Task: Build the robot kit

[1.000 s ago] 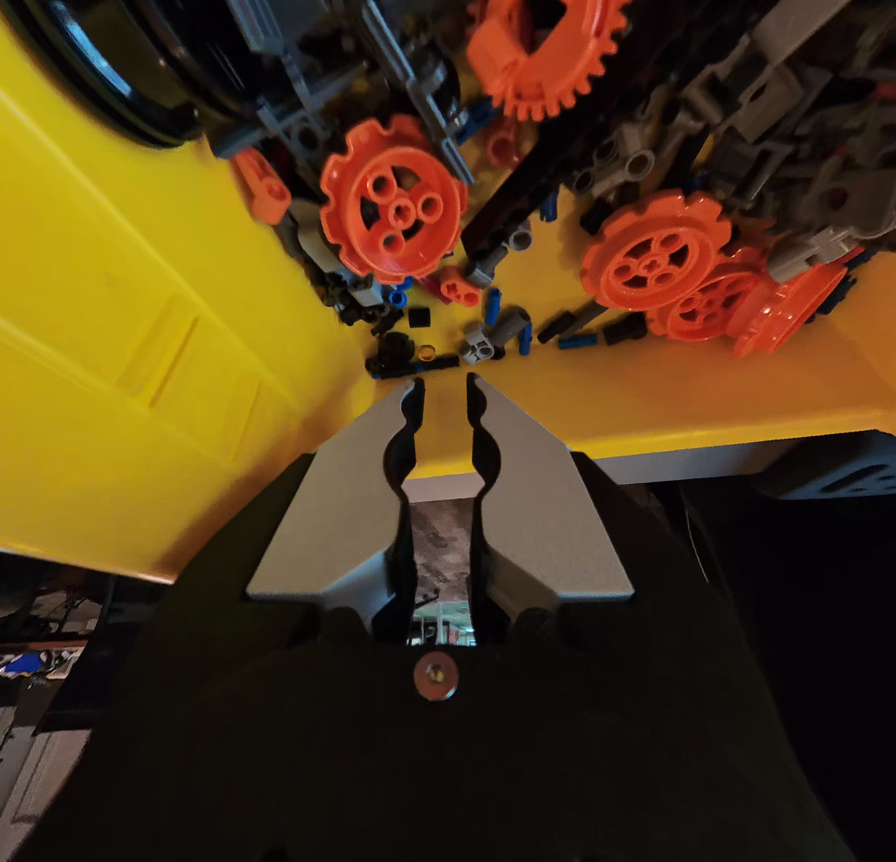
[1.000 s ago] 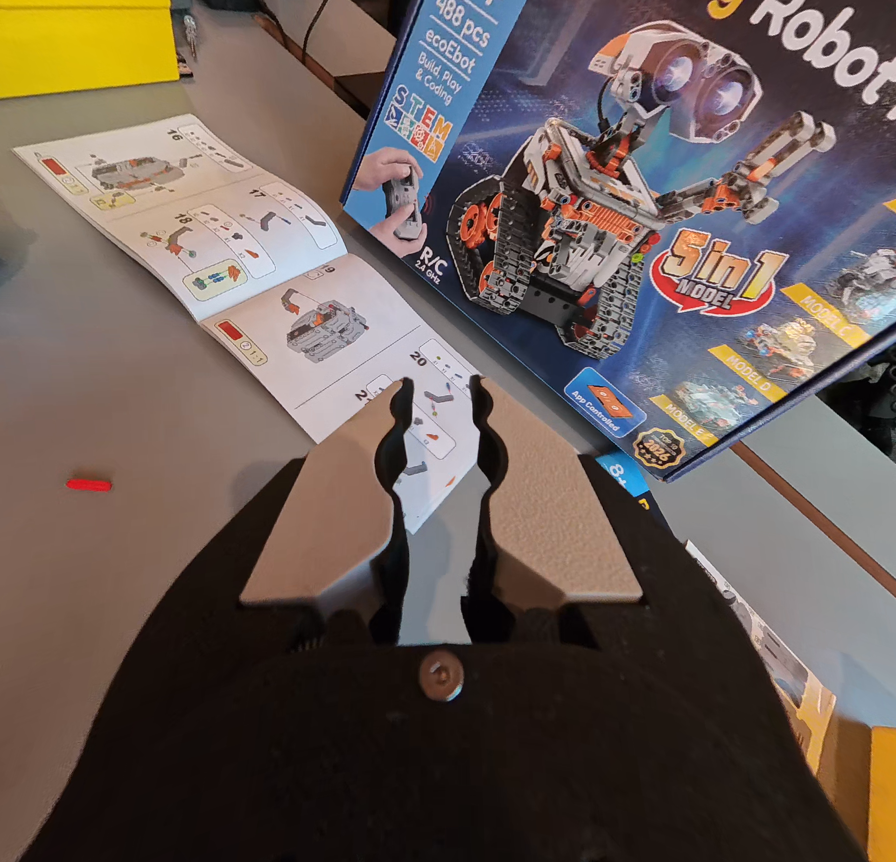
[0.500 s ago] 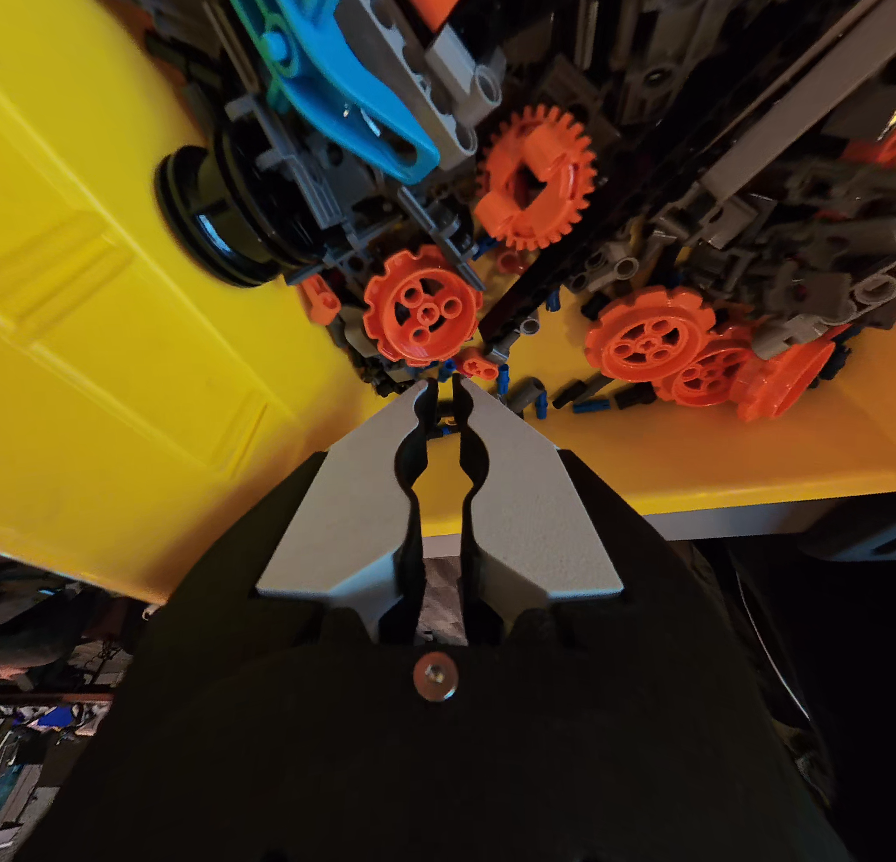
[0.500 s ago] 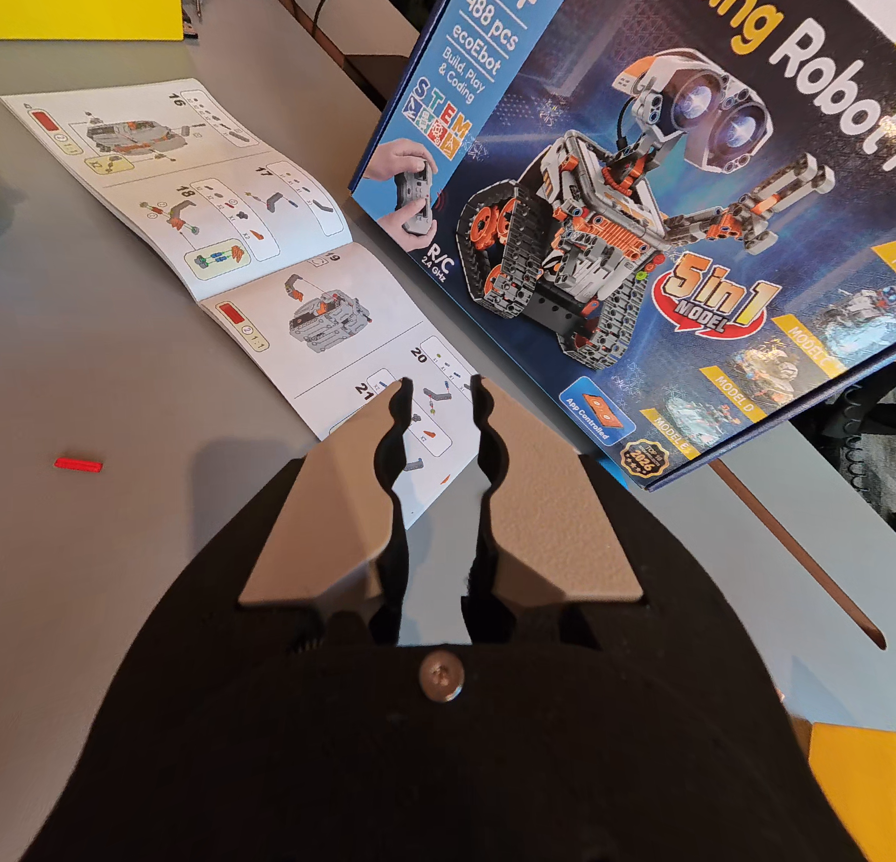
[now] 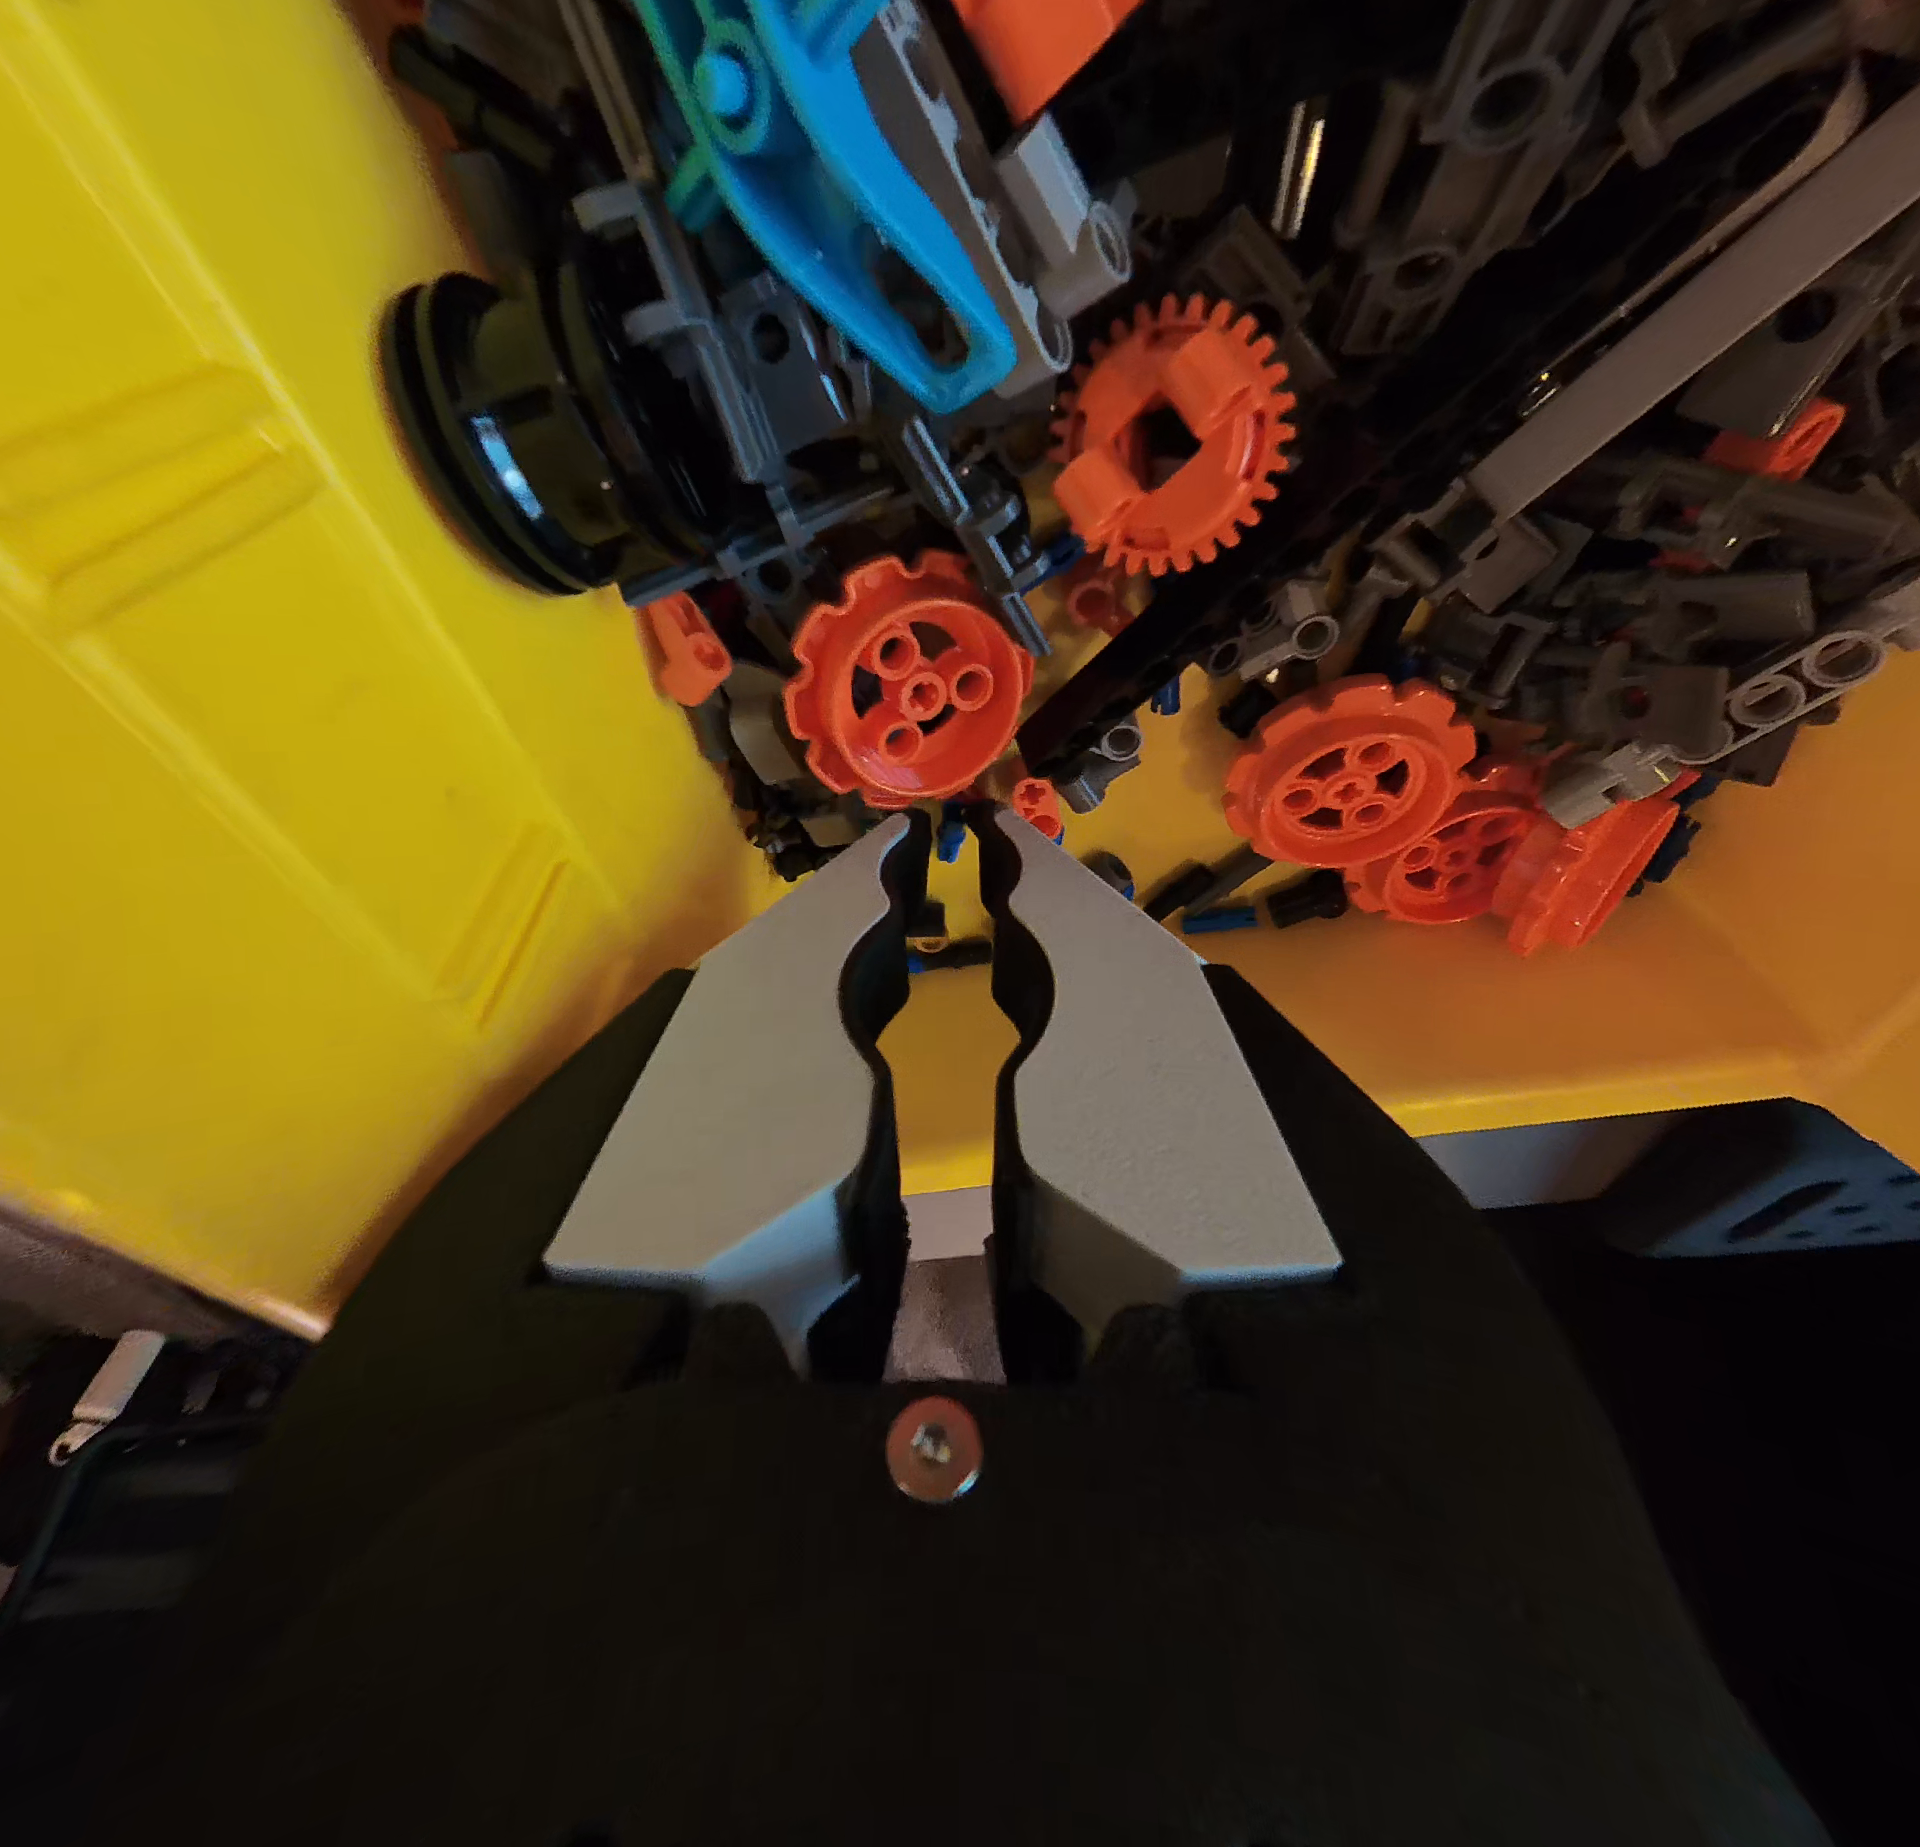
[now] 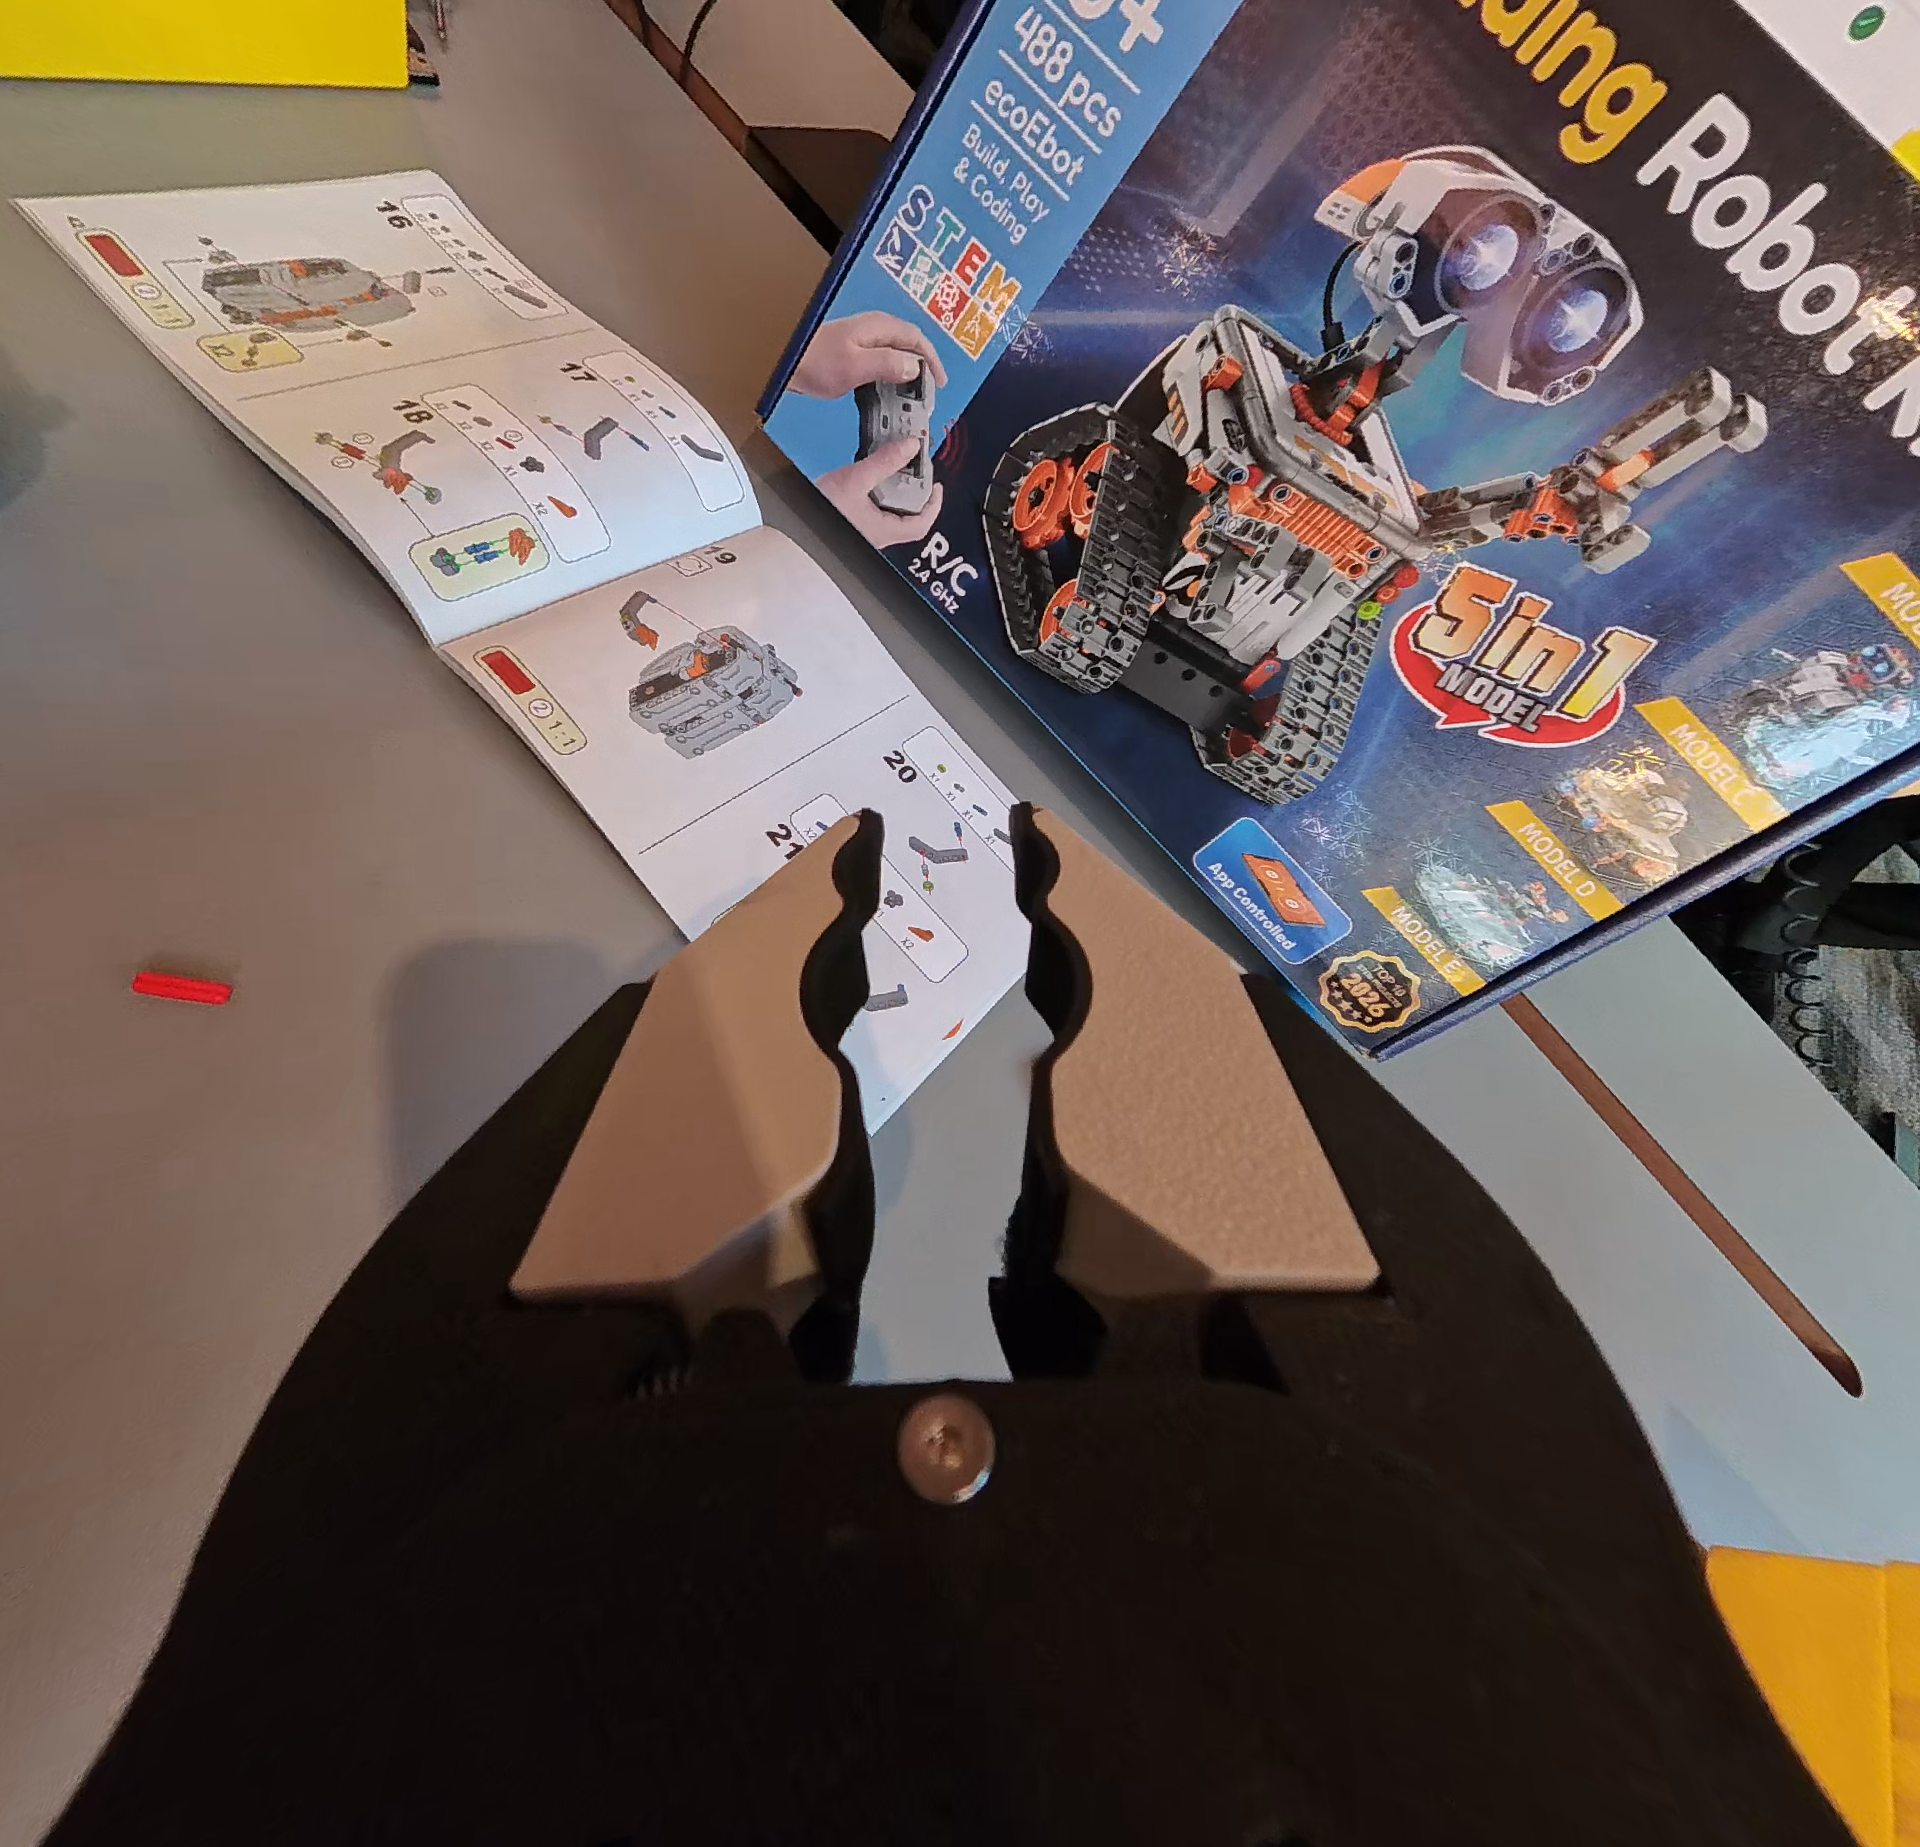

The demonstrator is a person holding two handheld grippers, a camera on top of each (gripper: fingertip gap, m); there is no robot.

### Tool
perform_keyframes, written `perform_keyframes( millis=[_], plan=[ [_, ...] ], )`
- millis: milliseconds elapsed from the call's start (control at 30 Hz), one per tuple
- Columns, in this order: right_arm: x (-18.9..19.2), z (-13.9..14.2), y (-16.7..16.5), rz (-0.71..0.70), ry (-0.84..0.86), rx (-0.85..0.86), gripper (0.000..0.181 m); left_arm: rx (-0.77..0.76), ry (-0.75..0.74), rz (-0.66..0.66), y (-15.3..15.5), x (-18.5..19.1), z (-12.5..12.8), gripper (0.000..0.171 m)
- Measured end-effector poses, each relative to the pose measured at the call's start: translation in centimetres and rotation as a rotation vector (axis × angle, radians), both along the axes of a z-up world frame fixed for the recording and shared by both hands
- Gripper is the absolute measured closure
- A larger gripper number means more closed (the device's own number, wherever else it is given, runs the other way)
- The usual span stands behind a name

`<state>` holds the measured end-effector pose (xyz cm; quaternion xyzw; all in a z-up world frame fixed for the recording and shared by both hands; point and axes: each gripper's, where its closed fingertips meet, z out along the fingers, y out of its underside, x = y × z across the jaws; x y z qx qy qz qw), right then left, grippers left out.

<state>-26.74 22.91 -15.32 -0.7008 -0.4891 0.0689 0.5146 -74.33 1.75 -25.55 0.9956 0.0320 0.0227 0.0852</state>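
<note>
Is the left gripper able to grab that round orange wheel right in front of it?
Probably yes. The left gripper sits just below the orange wheel in the yellow bin, nothing between them. But its jaws stand only narrowly apart, so they would likely need to open wider first.

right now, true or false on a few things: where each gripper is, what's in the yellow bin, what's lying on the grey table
1. The left gripper has its tips just below an orange sprocket wheel in the yellow bin. True.
2. The right gripper grips a red pin. False: it is open and empty; the red pin lies apart on the grey table.
3. The instruction booklet lies open. True.
4. The bin holds only blue parts. False: mostly grey, black and orange.
5. The kit box lies closed inside the bin. False: it is beside the booklet.
</note>
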Motion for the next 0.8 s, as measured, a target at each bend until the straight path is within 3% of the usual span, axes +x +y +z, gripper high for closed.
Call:
perform_keyframes(
  millis=[200,300,367,500,567,633,800],
  plan=[
    [-0.3,-0.1,-0.2,0.010,0.006,-0.019,0.156,0.062,-0.063,0.044,0.6,0.6,-0.1,0.164],
    [-1.2,-1.0,-1.3,0.058,0.043,-0.138,0.154,0.065,-0.069,0.048,0.5,0.7,-0.3,0.162],
    [-3.4,-0.5,-3.7,0.160,0.201,-0.342,0.153,0.073,-0.058,0.050,0.5,0.8,-0.3,0.163],
    [-8.0,4.8,-9.4,0.471,0.709,-0.839,0.160,0.088,-0.034,0.044,0.5,0.7,-0.3,0.163],
    [-9.3,3.2,-11.3,0.507,0.638,-0.988,0.162,0.094,-0.024,0.038,0.5,0.7,-0.3,0.164],
    [-10.0,1.6,-11.5,0.472,0.556,-0.944,0.162,0.096,-0.013,0.027,0.3,0.7,-0.3,0.167],
    [-8.7,4.4,-9.4,0.423,0.696,-0.796,0.164,0.097,0.098,-0.028,-0.5,-0.3,0.3,0.171]
  ],
)
